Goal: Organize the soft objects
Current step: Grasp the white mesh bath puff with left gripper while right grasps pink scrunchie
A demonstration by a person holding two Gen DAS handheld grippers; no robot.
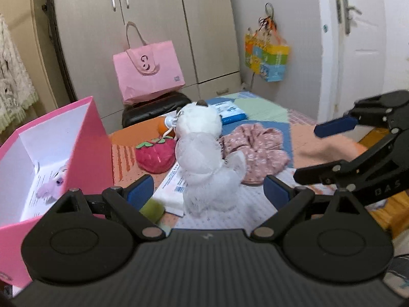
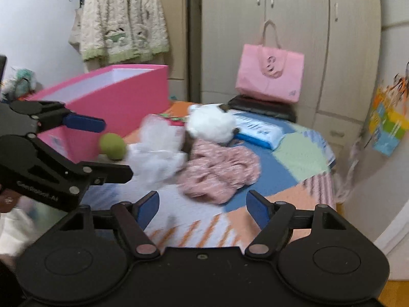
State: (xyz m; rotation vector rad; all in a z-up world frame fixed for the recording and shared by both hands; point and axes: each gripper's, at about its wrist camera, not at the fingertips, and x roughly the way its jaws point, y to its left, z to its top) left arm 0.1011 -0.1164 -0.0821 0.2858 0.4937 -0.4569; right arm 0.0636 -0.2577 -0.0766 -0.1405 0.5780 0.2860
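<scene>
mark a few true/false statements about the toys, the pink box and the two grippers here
1. The left gripper is open, holding nothing. True.
2. The white plush toy lies inside the pink box. False: it stands on the patchwork mat, outside the box.
3. A red strawberry plush lies beside the white plush toy. True.
4. The right gripper is shut on the pink floral cloth. False: it is open, short of the cloth.
5. The pink box is empty. False: a small pale purple toy lies inside.
</scene>
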